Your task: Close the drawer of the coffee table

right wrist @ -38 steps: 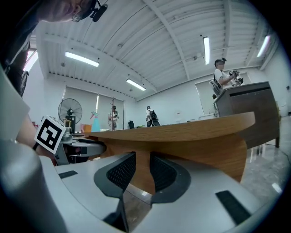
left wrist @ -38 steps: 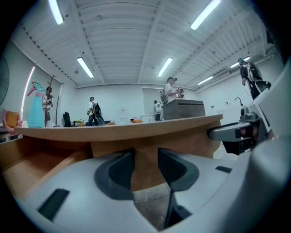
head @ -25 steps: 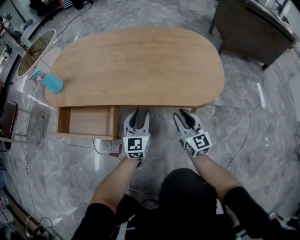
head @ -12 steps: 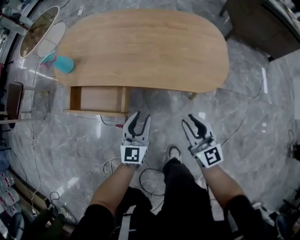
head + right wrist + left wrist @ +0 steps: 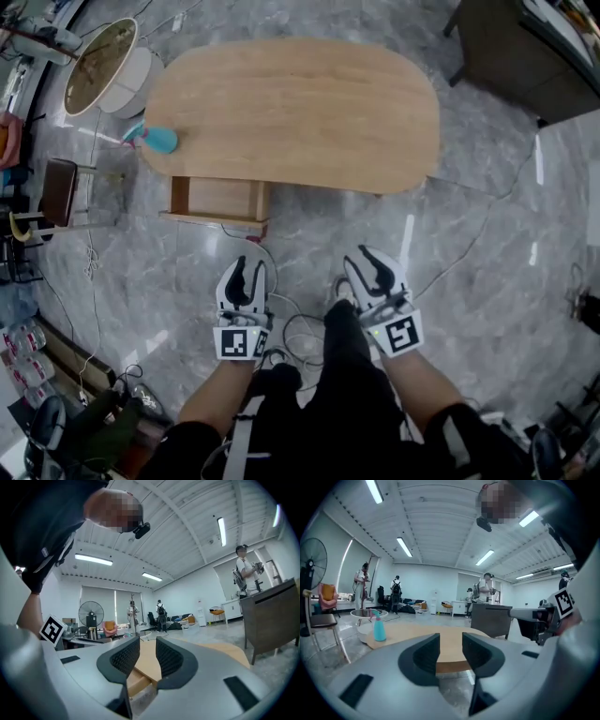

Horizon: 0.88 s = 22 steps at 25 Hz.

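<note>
Desk (image 5: 300,103): oval wooden top, standing on a grey marble floor (image 5: 469,253), ahead of both tools.
Drawer (image 5: 220,199): pulled out of the desk's near edge at its left end and open. Only its bare wooden bottom shows between the walls.
Bottle (image 5: 159,140): teal spray bottle, upright on the desk's left end, just behind the drawer and outside it.
Left tool (image 5: 248,272): held over the floor, near side of the drawer and well apart from it. The jaws stand moderately apart and grip nothing; the desk's edge shows through the gap.
Right tool (image 5: 368,267): level with the left tool and apart from it. The jaws stand at a narrow gap and grip nothing.
Cables (image 5: 291,328): looped on the floor between the tools.
</note>
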Available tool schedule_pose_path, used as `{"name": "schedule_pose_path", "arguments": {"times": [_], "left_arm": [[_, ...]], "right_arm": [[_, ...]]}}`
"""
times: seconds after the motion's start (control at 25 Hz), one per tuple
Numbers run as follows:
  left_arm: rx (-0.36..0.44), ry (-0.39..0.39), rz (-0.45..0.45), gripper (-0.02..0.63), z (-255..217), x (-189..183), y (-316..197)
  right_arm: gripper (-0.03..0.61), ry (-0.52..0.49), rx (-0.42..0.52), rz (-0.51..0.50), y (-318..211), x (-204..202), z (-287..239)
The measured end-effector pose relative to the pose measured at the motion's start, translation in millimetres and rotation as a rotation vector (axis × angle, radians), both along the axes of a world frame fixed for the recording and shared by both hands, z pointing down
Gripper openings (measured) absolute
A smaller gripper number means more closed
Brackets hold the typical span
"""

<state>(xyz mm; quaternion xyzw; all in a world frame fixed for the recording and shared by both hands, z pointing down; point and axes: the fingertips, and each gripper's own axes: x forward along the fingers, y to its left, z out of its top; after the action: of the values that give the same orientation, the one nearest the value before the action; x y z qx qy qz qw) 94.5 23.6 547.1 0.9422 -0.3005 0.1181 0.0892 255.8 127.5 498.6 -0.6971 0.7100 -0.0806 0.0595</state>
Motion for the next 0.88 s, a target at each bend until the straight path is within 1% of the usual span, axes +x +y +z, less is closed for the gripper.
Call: {"name": "schedule_pose_path", "arguments": {"times": [0.12, 0.2, 0.32, 0.44, 0.56, 0.64, 0.8, 0.88], "left_arm": [[0.016, -0.03, -0.063, 0.147, -30, -17, -8], [0.031, -0.037, -0.112, 0.147, -47, -33, -16], [0.06, -0.017, -0.18, 0.147, -66, -59, -33], [0.083, 0.011, -0.222, 0.147, -72, -88, -49], [0.082, 0.034, -0.271, 0.147, -74, -128, -65], [0.08, 0.046, -0.288, 0.147, -75, -155, -77], [0.092, 0.061, -0.287, 0.147, -77, -208, -101], [0.093, 0.068, -0.274, 0.147, -77, -229, -113]], "right_arm": [[0.097, -0.016, 0.001, -0.039, -7, -3, -25], [0.096, -0.004, 0.014, -0.083, -12, -14, -41], [0.096, 0.013, 0.02, -0.135, -27, -33, -51], [0.095, -0.002, 0.005, -0.135, -46, -55, -52], [0.096, -0.017, -0.002, -0.134, -64, -84, -54], [0.095, -0.018, 0.001, -0.135, -78, -109, -57], [0.096, 0.038, 0.016, -0.178, -104, -174, -56], [0.096, 0.041, -0.006, -0.173, -115, -202, -52]]}}
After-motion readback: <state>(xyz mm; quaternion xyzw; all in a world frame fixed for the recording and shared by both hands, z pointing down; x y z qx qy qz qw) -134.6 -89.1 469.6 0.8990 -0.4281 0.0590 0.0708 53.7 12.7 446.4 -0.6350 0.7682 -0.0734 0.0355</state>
